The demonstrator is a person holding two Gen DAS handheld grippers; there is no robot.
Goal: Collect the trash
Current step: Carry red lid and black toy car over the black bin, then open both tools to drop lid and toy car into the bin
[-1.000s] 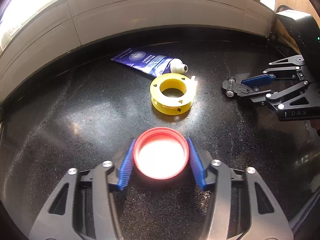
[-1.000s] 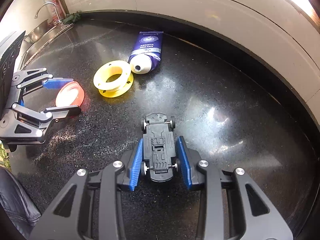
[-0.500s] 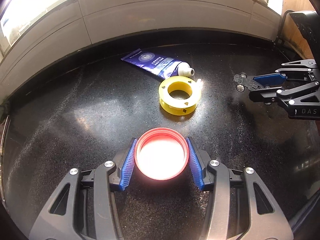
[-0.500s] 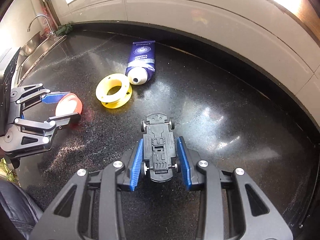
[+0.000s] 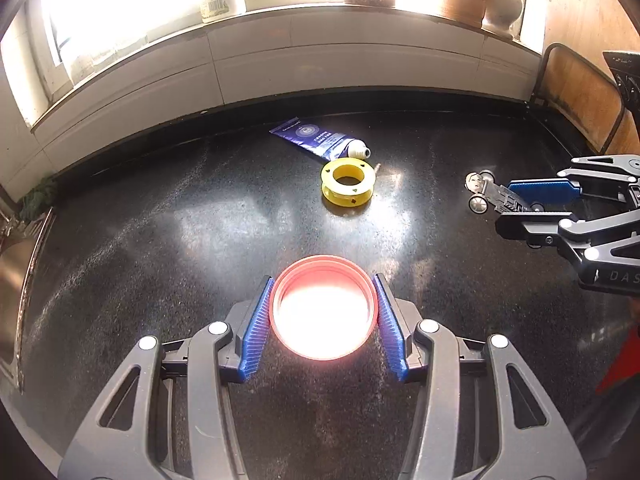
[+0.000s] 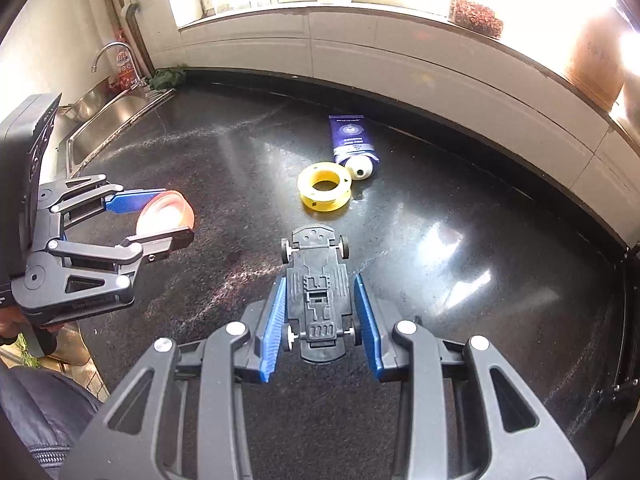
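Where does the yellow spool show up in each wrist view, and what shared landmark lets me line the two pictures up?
Left wrist view: the yellow spool lies on the black counter, just above centre, beyond the red lid held in the fingers.
Right wrist view: the yellow spool sits at centre, beyond the nose of the toy car chassis.
Shared landmark: the blue tube, whose white cap end lies right next to the spool in both views.

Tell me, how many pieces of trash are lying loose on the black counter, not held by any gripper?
2. The yellow spool lies mid-counter; the blue tube lies just behind it, nearer the wall, its white cap beside the spool. More may lie outside both views.
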